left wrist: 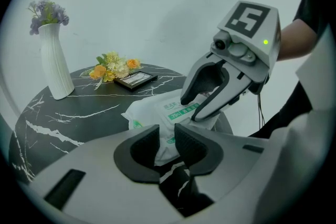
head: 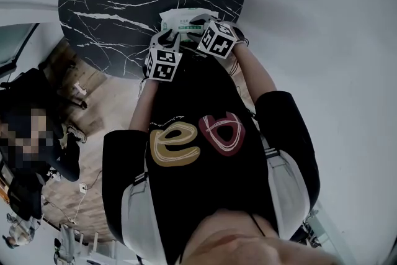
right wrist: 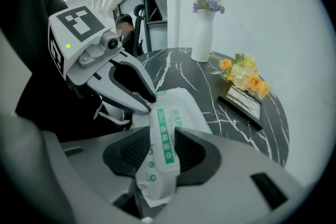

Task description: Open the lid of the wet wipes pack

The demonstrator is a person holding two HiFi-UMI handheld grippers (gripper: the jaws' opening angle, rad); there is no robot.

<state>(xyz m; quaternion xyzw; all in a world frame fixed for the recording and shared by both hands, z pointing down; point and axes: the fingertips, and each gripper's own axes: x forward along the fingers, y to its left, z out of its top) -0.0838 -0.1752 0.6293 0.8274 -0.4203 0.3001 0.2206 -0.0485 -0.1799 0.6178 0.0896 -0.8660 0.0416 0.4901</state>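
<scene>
The wet wipes pack [head: 182, 20] is a soft white pouch with green print and a green band on its label. It is at the near edge of the black marble table [head: 105, 15], with its wrapper crumpled. One end is pinched in the left gripper [left wrist: 167, 140]. The other end, turned on its edge, is pinched in the right gripper [right wrist: 161, 152]. Whether the lid is open I cannot tell.
</scene>
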